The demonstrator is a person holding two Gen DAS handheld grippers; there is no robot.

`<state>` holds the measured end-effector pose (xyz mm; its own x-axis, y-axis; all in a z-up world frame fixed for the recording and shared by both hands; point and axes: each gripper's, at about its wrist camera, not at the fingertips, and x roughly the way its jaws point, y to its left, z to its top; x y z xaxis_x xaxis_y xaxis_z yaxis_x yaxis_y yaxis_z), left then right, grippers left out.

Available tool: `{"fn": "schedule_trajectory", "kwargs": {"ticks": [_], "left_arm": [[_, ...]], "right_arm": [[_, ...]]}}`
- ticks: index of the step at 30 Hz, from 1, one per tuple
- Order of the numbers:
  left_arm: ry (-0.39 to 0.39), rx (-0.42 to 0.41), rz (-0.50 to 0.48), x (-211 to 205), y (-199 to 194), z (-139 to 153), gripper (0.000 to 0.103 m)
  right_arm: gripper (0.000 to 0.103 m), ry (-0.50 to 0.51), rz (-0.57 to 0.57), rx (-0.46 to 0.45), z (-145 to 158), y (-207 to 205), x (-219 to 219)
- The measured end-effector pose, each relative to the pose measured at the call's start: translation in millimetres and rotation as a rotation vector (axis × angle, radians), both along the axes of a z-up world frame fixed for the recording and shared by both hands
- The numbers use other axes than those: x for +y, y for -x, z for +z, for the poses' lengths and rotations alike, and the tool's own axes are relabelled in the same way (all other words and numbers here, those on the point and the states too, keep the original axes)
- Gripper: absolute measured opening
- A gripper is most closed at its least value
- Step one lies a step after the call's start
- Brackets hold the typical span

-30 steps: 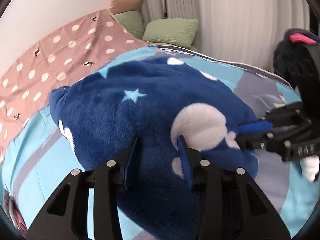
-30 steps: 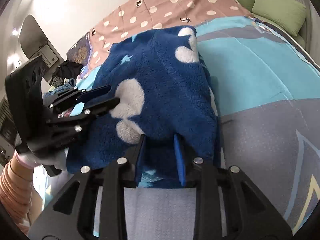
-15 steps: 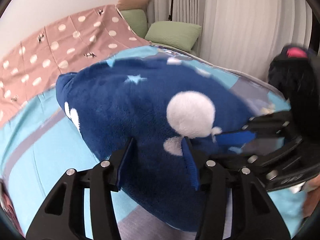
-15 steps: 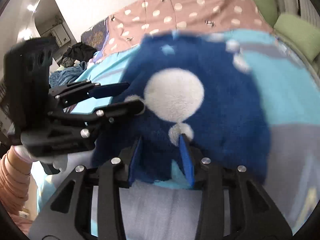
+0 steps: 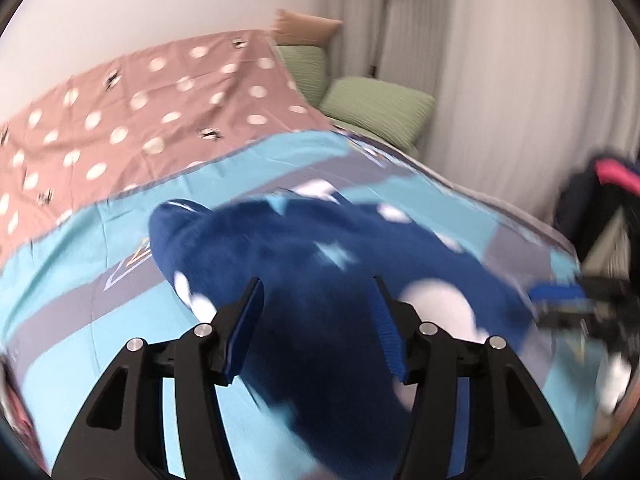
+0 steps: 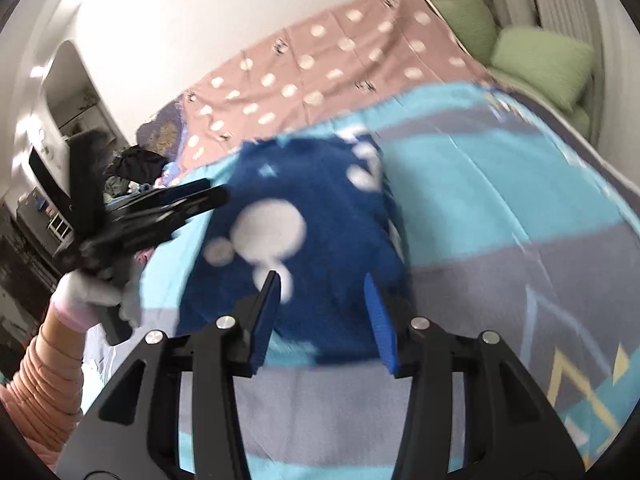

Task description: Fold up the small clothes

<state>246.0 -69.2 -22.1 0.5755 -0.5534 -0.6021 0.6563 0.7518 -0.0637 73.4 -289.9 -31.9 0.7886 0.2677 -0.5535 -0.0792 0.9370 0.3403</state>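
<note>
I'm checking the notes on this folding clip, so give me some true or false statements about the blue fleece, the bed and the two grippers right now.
1. The blue fleece garment lies on the turquoise and grey bedspread. True.
2. The right gripper is clamped shut on the garment. False: its jaws are opening, with the fleece beyond the pads and not pinched.
3. The garment is plain blue. False: it carries white spots and small stars.
4. Green pillows sit at the far end of the bed. True.
5. The left gripper holds a pink sock. False: its opening jaws hold nothing.
</note>
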Motion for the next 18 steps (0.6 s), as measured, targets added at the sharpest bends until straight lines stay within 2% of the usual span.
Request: {"fn": "schedule_trajectory", "kwargs": {"ticks": [2, 3, 4, 5, 6, 7, 10, 15, 18], "left_arm": [[0.010, 0.037, 0.053, -1.9, -28.6, -9.7, 0.055], [-0.044, 0.055, 0.076, -7.4, -41.4, -23.0, 0.056], [-0.124, 0.069, 0.076, -15.8, -52.9, -41.2, 0.060], [-0.164, 0.036, 0.050, -22.3, -54.4, -57.2, 0.061], [-0.136, 0.008, 0.045, -22.4, -52.9, -60.7, 0.061], [-0.123, 0.028, 0.063, -20.9, -54.3, -60.0, 0.061], [-0.188, -0.002, 0.065, -25.8, -47.9, -56.7, 0.061], [-0.160, 0.010, 0.082, -19.8, -49.2, -57.0, 0.061], [-0.161, 0.011, 0.087, -22.5, -48.0, -56.6, 0.061]], "right_arm": [[0.051, 0.035, 0.017, -0.026, 4.4, -18.3, 12.5], [0.055, 0.057, 0.019, -0.011, 1.4, -27.9, 16.8], [0.057, 0.103, 0.009, 0.065, -13.0, -46.6, 22.8], [0.057, 0.117, 0.013, 0.127, -28.7, -60.6, 24.6], [0.057, 0.107, 0.007, 0.140, -42.7, -67.1, 23.8], [0.057, 0.115, -0.013, 0.114, -48.3, -66.0, 24.1], [0.057, 0.186, -0.015, 0.106, -42.9, -59.2, 32.0], [0.057, 0.168, -0.030, 0.111, -42.4, -56.8, 28.6], [0.057, 0.196, -0.039, 0.105, -42.0, -53.8, 32.0]]}}
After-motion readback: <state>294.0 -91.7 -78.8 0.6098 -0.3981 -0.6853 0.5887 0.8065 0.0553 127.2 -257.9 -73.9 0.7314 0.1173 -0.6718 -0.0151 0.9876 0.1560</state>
